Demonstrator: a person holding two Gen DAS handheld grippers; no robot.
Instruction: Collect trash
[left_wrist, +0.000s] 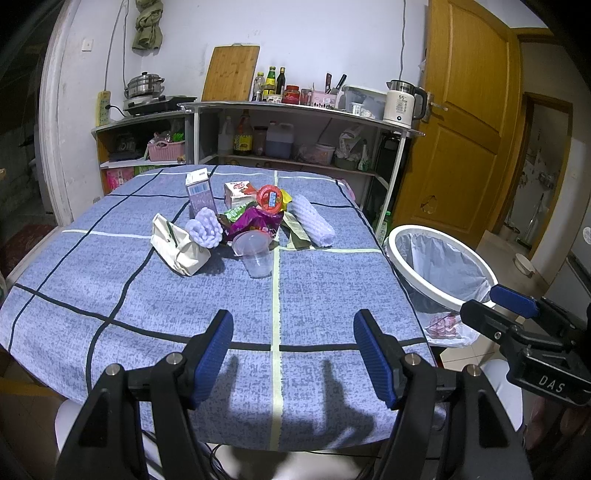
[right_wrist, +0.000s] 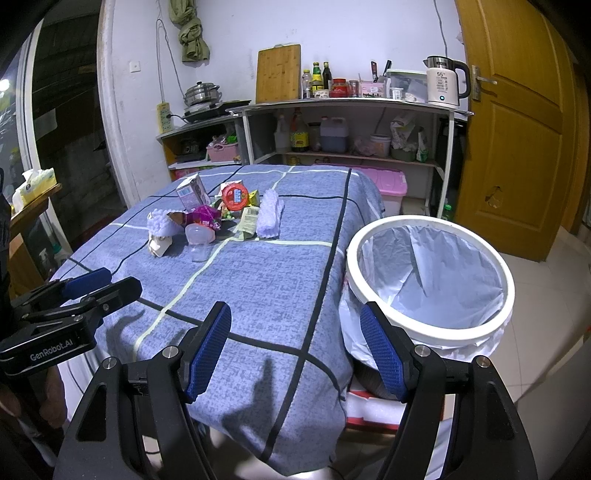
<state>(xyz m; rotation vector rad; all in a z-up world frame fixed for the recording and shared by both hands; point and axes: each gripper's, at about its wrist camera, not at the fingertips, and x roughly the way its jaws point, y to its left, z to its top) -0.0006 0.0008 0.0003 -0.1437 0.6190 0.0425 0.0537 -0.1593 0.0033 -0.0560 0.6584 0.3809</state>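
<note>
Now: both claws, left claw (left_wrist: 293, 354) and right claw (right_wrist: 295, 349), agape, empty; lined bin (right_wrist: 428, 273) beside table (right_wrist: 277, 288).

We are seeing bare tablecloth (left_wrist: 314, 295) lying open from the near edge toward twelve o'clock, right up to the trash pile (left_wrist: 243, 221). A clear plastic cup (left_wrist: 257, 263) is standing foremost there, blocking the straight line in. At three o'clock the bin (right_wrist: 430, 280) is sitting just beside the table edge, its mouth gaping open from above. At nine o'clock, cloth beside the white paper bag (left_wrist: 177, 245) is lying free
</note>
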